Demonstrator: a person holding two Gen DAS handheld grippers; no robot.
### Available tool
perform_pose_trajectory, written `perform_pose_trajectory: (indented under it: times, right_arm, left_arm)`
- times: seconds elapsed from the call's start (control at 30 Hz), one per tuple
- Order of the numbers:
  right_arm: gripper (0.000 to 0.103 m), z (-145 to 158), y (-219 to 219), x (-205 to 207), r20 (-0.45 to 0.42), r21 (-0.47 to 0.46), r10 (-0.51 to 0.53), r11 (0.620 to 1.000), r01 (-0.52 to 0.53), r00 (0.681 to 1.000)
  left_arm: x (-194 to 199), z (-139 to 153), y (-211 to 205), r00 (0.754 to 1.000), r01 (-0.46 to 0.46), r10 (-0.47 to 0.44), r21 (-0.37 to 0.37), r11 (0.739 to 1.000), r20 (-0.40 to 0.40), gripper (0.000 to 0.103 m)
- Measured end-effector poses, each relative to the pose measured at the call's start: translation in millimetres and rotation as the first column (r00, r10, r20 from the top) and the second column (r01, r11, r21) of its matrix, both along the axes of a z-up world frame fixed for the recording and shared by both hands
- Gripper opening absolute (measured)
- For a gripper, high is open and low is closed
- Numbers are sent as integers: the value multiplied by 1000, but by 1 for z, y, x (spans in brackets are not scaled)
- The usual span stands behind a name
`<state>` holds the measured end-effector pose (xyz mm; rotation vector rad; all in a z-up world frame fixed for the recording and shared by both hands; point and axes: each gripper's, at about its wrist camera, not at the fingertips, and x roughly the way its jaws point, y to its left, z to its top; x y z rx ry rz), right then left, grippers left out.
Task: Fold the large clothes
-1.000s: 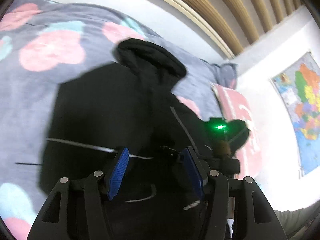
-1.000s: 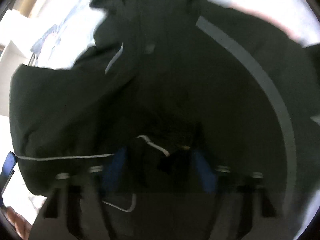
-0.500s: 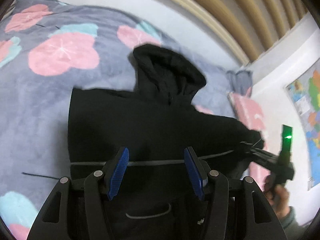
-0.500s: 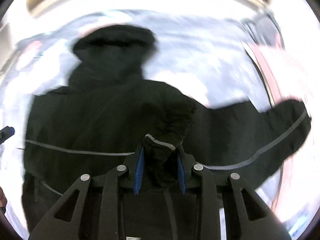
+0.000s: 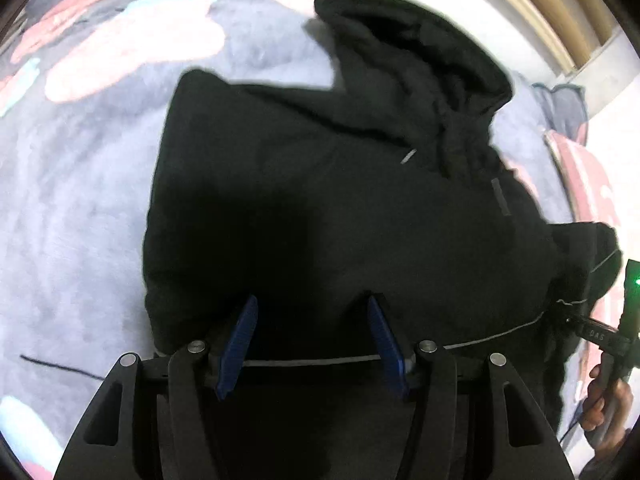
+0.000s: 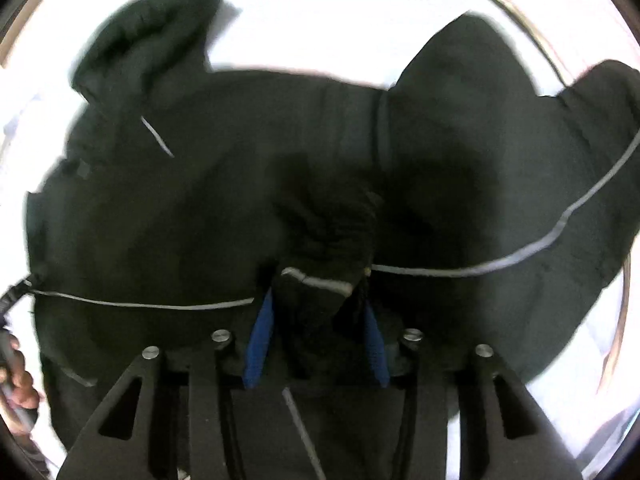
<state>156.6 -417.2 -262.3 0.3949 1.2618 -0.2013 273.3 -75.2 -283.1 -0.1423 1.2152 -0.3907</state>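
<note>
A black hooded jacket point(image 5: 340, 200) with thin grey piping lies spread on the bed, its hood point(image 5: 408, 60) at the far end. My left gripper point(image 5: 312, 320) is open low over the jacket's near part, nothing between its blue pads. My right gripper point(image 6: 316, 312) is shut on a bunched fold of the jacket point(image 6: 324, 248), with the body and a sleeve point(image 6: 560, 200) spread beyond it. The right gripper also shows at the right edge of the left wrist view point(image 5: 592, 320), at the jacket's side.
A grey blanket point(image 5: 80, 200) with pink and teal hearts covers the bed. A pink pillow point(image 5: 588, 176) lies at the right. A wooden slatted headboard point(image 5: 560, 8) and white wall stand behind. A thin dark strand point(image 5: 60, 366) lies on the blanket at left.
Both grippers have dropped closer to the jacket, which now fills more of each view. The right gripper still holds its fold; the left stays open.
</note>
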Motion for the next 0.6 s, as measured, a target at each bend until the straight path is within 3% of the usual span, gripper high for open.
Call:
perform_pose_trajectory:
  times: [0.07,0.2,0.33,0.43,0.5,0.6]
  right_arm:
    - [61,32,3,-14,85,-28,1,1000,2,996]
    - [61,57,28,-17,145,-97,86,993,-72,986]
    - [61,14,63,13,38,-192,169,968,-158,985]
    - [61,-33,61,8,-83,-220,149,962,-164,985]
    - [61,-44,60,5,-72,-213,149,964,-161,986]
    - [61,-43,61,7,-93,-220,164,959,-181,982]
  left_arm:
    - [-7,18,7,1000,-4,4,-56,998,13,59]
    - [-21,45,1,998,5,0,-83,997,58,59]
    - [-26,31,-25,999,19,-18,-29,999,35,59]
    - [-26,-8,-23,997,-39,43,67,997,-63,58]
    - [-26,-27,-27,994,-44,52,90,995,-94,58]
    - [-27,-26,-50,998,4,11,223,975,-66,62]
